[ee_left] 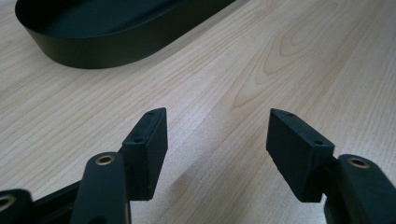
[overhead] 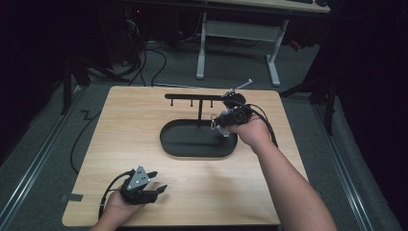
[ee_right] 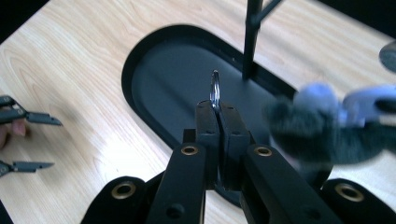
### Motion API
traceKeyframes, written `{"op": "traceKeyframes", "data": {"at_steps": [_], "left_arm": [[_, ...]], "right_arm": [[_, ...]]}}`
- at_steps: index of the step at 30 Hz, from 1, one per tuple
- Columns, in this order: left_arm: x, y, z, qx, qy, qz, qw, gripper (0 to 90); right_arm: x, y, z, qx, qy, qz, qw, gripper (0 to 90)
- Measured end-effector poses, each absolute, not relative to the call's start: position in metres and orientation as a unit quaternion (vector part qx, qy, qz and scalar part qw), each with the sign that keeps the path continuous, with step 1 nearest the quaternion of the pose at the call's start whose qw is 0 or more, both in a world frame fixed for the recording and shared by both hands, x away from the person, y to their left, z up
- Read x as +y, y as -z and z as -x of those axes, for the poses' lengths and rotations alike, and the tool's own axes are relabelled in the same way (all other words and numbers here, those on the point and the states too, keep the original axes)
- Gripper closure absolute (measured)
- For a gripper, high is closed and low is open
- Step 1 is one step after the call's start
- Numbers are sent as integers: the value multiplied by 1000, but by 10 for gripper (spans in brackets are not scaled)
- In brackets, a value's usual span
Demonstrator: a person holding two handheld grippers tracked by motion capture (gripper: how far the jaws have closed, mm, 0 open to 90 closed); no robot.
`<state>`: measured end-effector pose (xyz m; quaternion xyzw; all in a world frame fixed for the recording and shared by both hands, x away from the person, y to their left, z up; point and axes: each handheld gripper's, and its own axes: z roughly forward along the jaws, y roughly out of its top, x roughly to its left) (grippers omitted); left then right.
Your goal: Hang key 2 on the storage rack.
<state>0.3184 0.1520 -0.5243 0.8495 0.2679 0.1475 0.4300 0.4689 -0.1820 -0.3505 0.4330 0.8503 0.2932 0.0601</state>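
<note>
The right hand-held gripper (ee_right: 217, 112) is clamped on a key ring (ee_right: 214, 88) above the black tray (ee_right: 163, 79), beside the rack's post (ee_right: 251, 37); the left hand-held gripper (ee_left: 217, 135) rests jaws apart on the surface (ee_left: 289, 51), well apart from the tray.

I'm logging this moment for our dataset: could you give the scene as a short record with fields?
surface: wooden table
stand: black oval tray with an upright hook rack
right tongs: shut on a metal key ring, held over the tray
hanging item: blurred grey-blue charm beside the ring
left tongs: open, holding nothing, low over the table's near left part
</note>
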Motion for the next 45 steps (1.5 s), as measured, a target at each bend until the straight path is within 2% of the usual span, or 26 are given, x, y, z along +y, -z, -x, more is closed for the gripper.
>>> {"op": "traceKeyframes", "data": {"at_steps": [10, 39, 45], "left_arm": [[153, 523, -319, 268, -149, -847, 434, 394], [152, 524, -320, 263, -146, -851, 430, 393], [152, 524, -320, 263, -145, -851, 431, 393]], "right_arm": [[-171, 337, -483, 853, -286, -431, 73, 890], [-175, 340, -518, 843, -272, -457, 82, 886], [-175, 340, -521, 835, -271, -471, 89, 847]]}}
